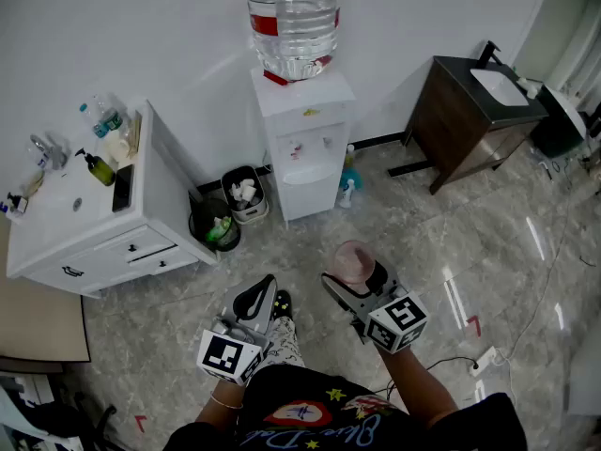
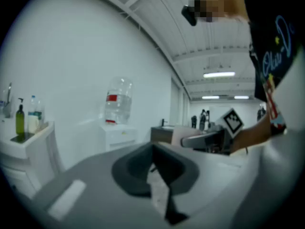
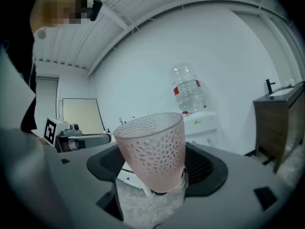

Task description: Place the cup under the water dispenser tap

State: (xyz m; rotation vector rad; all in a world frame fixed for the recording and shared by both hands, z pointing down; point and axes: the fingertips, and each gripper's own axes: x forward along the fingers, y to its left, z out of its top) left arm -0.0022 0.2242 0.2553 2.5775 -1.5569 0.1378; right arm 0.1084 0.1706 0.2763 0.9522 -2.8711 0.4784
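While the person stands on the marble floor facing the wall, the right gripper is closed on the cup, its jaws spread wide with the dark pads pressing the cup's lower part from both sides. A pink, translucent thing with a dimpled pattern, the cup sits mouth up between them, leaning slightly in the right gripper view. It is held out in front of the person, well apart from the dispenser, which stands against the wall ahead with its bottle on top and two small taps above a recess in its front. The left gripper is level with the right one and to its left, and its jaws meet at the tips with nothing between them. Two bins stand just left of the dispenser, beside a white cabinet with bottles on top. A dark vanity with a sink stands to the right.
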